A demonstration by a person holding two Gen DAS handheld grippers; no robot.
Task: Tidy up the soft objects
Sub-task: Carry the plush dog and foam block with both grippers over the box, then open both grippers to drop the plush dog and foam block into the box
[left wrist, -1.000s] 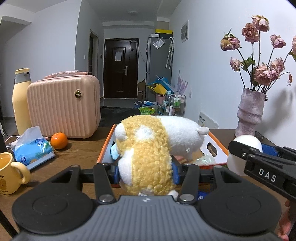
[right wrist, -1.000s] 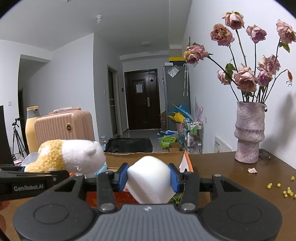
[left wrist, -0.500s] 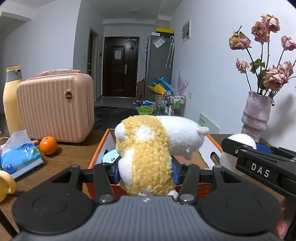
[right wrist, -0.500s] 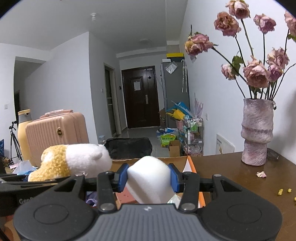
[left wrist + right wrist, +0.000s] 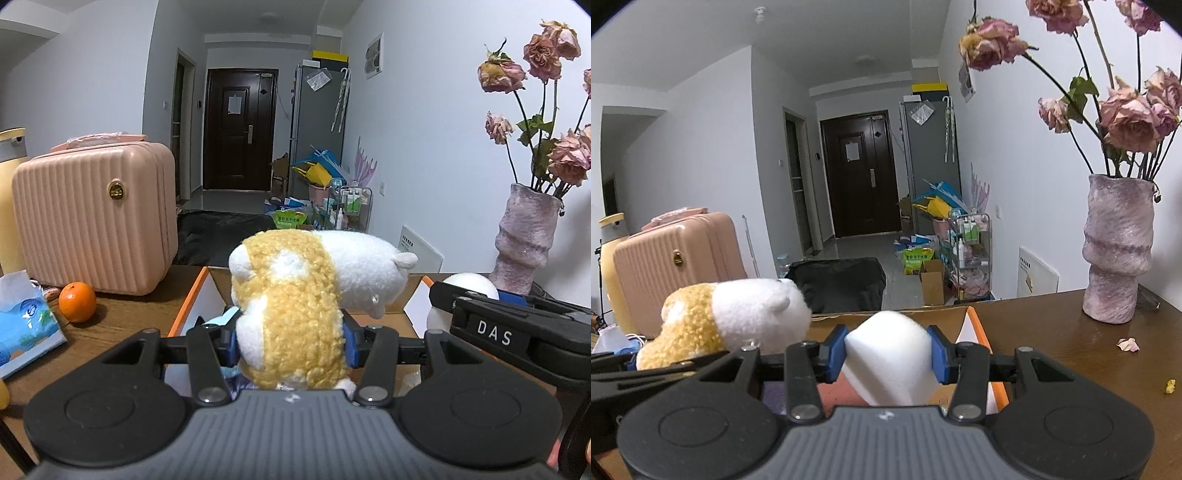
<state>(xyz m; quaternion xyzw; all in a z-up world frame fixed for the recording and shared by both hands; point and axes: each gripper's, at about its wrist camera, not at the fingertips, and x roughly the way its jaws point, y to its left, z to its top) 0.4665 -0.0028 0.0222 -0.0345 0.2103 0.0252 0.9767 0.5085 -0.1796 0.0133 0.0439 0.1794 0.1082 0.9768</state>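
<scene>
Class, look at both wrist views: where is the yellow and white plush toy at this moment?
The plush toy is clamped in the left gripper, held above the open orange-edged box, left of the white foam piece in the right gripper.

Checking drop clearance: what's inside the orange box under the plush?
Inside the orange box, only a light blue item and dark fabric show beside the plush. The plush, foam block and both tools cover the rest of the floor.

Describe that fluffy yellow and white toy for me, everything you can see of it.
The plush toy is a stuffed animal with a curly yellow rear, a smooth white front and small stubby ears. It lies lengthwise, pinched at its yellow end between the blue pads of the left tongs, held over the open cardboard box.
</scene>
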